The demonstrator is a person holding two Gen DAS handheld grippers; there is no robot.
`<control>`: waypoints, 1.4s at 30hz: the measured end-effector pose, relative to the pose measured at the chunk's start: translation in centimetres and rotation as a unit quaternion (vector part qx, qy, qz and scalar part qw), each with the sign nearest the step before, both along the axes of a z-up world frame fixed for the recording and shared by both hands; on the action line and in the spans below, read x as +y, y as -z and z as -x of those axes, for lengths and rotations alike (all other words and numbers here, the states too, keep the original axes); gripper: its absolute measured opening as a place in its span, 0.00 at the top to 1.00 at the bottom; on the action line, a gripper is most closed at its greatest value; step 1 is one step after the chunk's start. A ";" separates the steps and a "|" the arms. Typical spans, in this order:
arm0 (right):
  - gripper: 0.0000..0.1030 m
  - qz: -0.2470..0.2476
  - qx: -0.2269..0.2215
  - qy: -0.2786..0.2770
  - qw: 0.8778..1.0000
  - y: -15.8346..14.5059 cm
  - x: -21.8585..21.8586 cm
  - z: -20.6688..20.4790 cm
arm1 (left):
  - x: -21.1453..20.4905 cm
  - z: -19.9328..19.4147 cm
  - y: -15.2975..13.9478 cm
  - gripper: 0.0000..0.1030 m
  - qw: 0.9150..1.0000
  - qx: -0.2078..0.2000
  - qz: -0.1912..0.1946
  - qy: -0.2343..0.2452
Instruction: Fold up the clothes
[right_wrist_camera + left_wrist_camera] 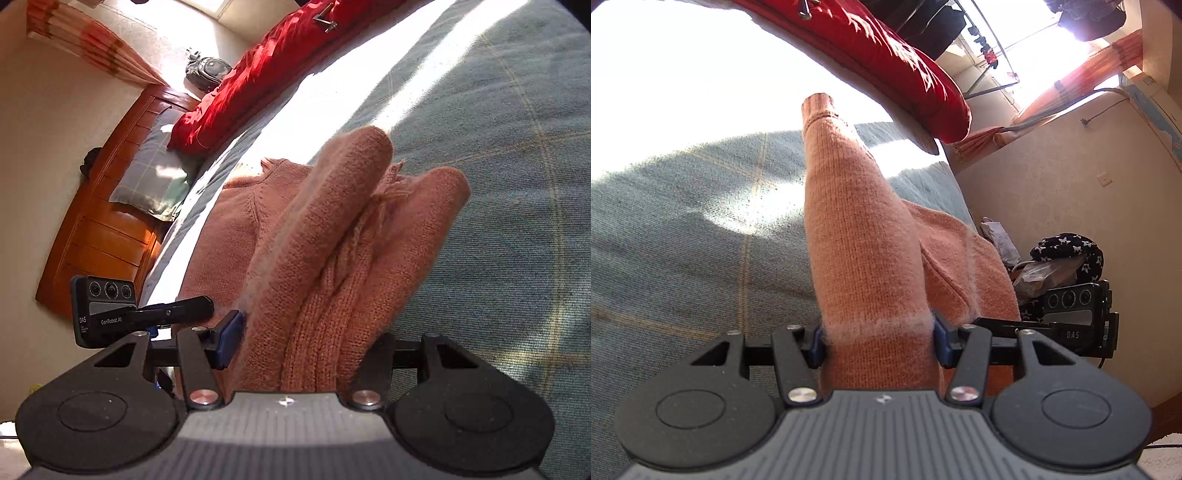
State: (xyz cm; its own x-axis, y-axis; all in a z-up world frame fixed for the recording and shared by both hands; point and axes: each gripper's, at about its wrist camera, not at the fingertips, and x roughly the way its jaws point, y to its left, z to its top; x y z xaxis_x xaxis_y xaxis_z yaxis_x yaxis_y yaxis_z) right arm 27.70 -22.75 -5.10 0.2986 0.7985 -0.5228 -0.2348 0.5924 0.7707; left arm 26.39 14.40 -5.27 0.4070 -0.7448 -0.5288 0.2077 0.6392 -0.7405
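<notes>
A salmon-orange knitted sweater [857, 229] lies partly on a grey-green checked bedspread [683, 240] and is partly lifted. In the left wrist view, a long fold of it ending in a ribbed cuff runs out from my left gripper [879, 341]. That gripper's blue pads [817, 343] press the fold from both sides. In the right wrist view, my right gripper [301, 343] is shut on a thick bunch of the sweater [332, 240]. One blue pad [231, 338] shows; the knit hides the other. The sweater's body [236, 221] rests flat on the bedspread [498, 221] behind.
A red quilt [886, 55] lies along the far side of the bed. A checked pillow [147, 173] leans on the wooden headboard [99, 229], with a backpack [207, 70] beyond. A star-patterned black cloth [1067, 247] and clutter sit beside the bed. The other gripper's camera box [1071, 310] is close by.
</notes>
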 end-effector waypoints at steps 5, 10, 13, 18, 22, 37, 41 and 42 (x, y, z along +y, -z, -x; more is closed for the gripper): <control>0.44 0.001 -0.008 -0.049 0.999 -0.8 6.0 -2.3 | 5.8 1.1 -1.1 0.50 0.998 -0.007 -0.020 -0.051; 0.44 -0.003 -0.013 -0.107 0.994 -1.5 14.0 -4.8 | 13.1 2.3 -2.3 0.50 0.993 -0.013 -0.041 -0.113; 0.43 -0.009 -0.014 -0.137 0.990 -2.0 19.2 -6.2 | 17.5 2.9 -3.0 0.50 0.987 -0.016 -0.051 -0.152; 0.43 -0.013 -0.020 -0.184 0.983 -3.0 28.1 -7.8 | 24.5 3.2 -3.8 0.49 0.975 -0.015 -0.071 -0.210; 0.44 -0.011 -0.033 -0.211 0.977 -3.5 34.9 -8.4 | 29.6 2.9 -4.4 0.49 0.964 -0.009 -0.092 -0.249; 0.43 -0.005 -0.051 -0.227 0.973 -1.7 49.1 -9.3 | 41.0 0.3 -3.3 0.49 0.933 0.023 -0.123 -0.337; 0.44 0.002 -0.052 -0.219 0.974 -0.7 50.4 -9.2 | 42.4 -0.4 -2.6 0.49 0.931 0.032 -0.128 -0.341; 0.44 0.002 -0.052 -0.215 0.975 -0.6 51.1 -9.3 | 42.8 -0.5 -2.5 0.49 0.930 0.032 -0.126 -0.344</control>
State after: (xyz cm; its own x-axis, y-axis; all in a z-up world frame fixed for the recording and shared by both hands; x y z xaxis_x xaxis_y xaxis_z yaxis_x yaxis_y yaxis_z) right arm 37.03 28.34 -4.54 -0.0116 0.8597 -0.5107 -0.5387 0.4249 0.7275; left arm 26.90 57.21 -2.81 0.7029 -0.1688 -0.6910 -0.3543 0.7593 -0.5458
